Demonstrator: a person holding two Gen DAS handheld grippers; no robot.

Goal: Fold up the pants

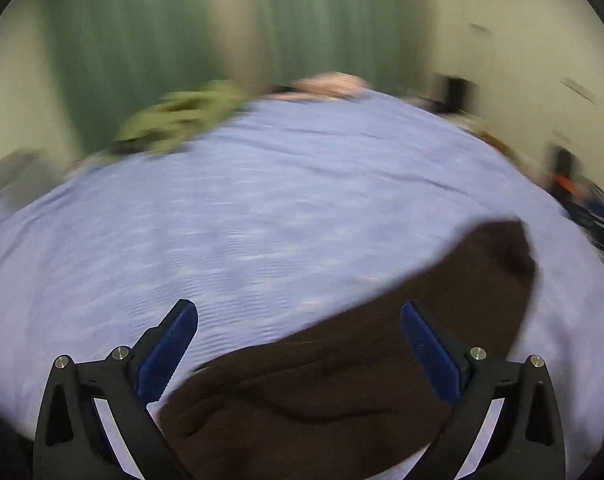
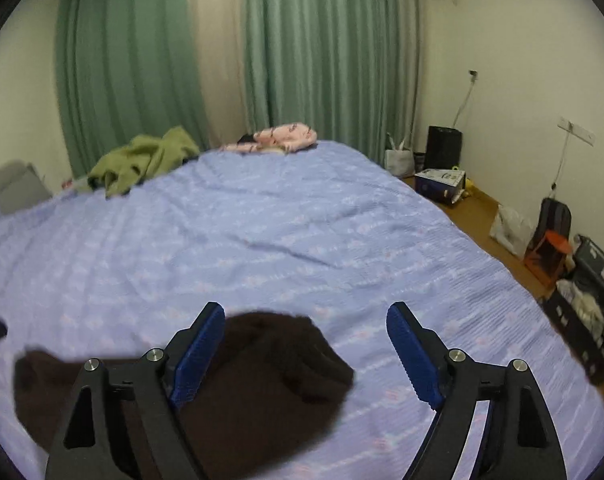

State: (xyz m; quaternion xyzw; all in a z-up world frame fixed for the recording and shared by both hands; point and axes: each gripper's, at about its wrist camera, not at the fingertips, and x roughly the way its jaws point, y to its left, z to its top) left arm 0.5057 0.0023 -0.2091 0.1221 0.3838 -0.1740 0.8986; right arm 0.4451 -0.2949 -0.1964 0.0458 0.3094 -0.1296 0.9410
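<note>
Looking thru the left wrist cam, we see our left gripper [image 1: 299, 316] w/ its blue-padded black fingers [image 1: 169, 350] spread wide, nothing pinched btwn them. The dark brown fleece pants [image 1: 342, 380] lie on the lilac-blue quilted bedspread [image 1: 221, 220], running from the bottom centre up toward the right; the fabric sits under and btwn the fingers, mostly toward the right one. This view is motion-blurred, so we can't tell if the pads touch the cloth. At the far edge of the bed sit a rumpled olive-green garment [image 1: 177, 120] on the left and a pale pink bundle [image 1: 334, 82] near the middle, w/ green curtains [image 1: 221, 20] behind.

Thru the right wrist cam, our right gripper [image 2: 306, 320] is also spread open, gripping nothing. The pants [image 2: 261, 380] lie bunched on the bedspread [image 2: 302, 220] at lower left, under and beside the left finger [image 2: 199, 352]; the right finger [image 2: 412, 356] is over bare bedspread. Far side: olive garment [image 2: 141, 160], pink bundle [image 2: 285, 136], curtains [image 2: 322, 40]. On the wooden floor [image 2: 482, 208] at right stand a black box-shaped appliance [image 2: 444, 152], a dark blue carton [image 2: 440, 184] and a black backpack [image 2: 554, 220].
</note>
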